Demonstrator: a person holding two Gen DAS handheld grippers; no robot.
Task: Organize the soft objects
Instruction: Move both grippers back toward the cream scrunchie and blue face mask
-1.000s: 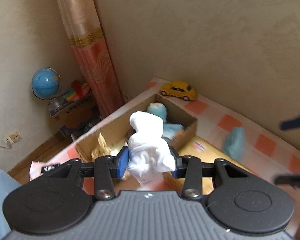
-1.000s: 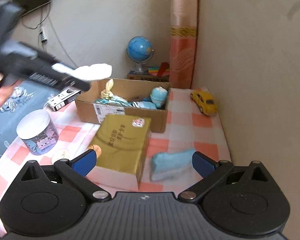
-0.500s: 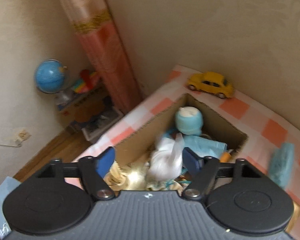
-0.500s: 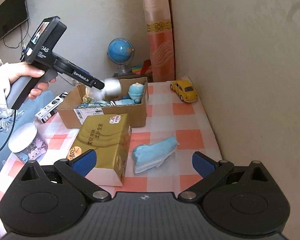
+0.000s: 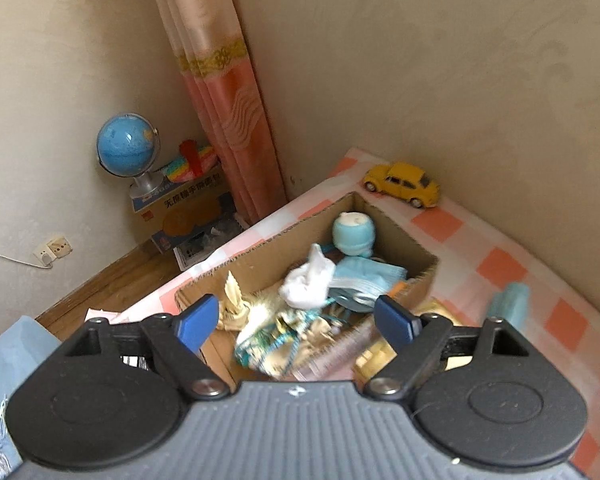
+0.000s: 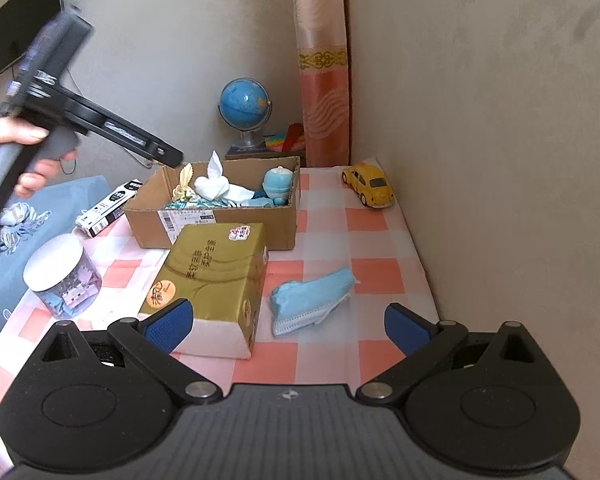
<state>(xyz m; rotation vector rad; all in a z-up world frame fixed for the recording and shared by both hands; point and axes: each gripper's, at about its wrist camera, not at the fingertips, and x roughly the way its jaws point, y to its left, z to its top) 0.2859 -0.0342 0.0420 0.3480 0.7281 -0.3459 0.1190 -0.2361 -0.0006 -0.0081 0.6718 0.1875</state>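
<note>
The white cloth (image 5: 307,286) lies loose in my cardboard box (image 5: 260,258), on top of the other soft things there: a folded blue mask (image 5: 364,276) just beside it, a pale blue plush (image 5: 353,233) toward the far corner, and a tangle of cream and teal fabric (image 5: 276,332) at the near end. My left tool (image 5: 296,320) hangs above the box with its jaws apart; they have just been opening, and nothing is pressed between the blue pads, the cloth sitting below them. From the right wrist view I see the same tool (image 6: 168,156) gripped in a hand (image 6: 24,152) over the box's left edge. My right tool (image 6: 290,322) is spread wide and empty above the checked surface (image 6: 372,240). Between its pads, lower on the surface, a second blue mask (image 6: 312,294) lies beside a gold tissue pack (image 6: 212,276). Further out stand a clear jar with a white lid (image 6: 62,276), a yellow toy car (image 6: 368,186) by the wall, and a globe (image 6: 244,106) behind the box.
</note>
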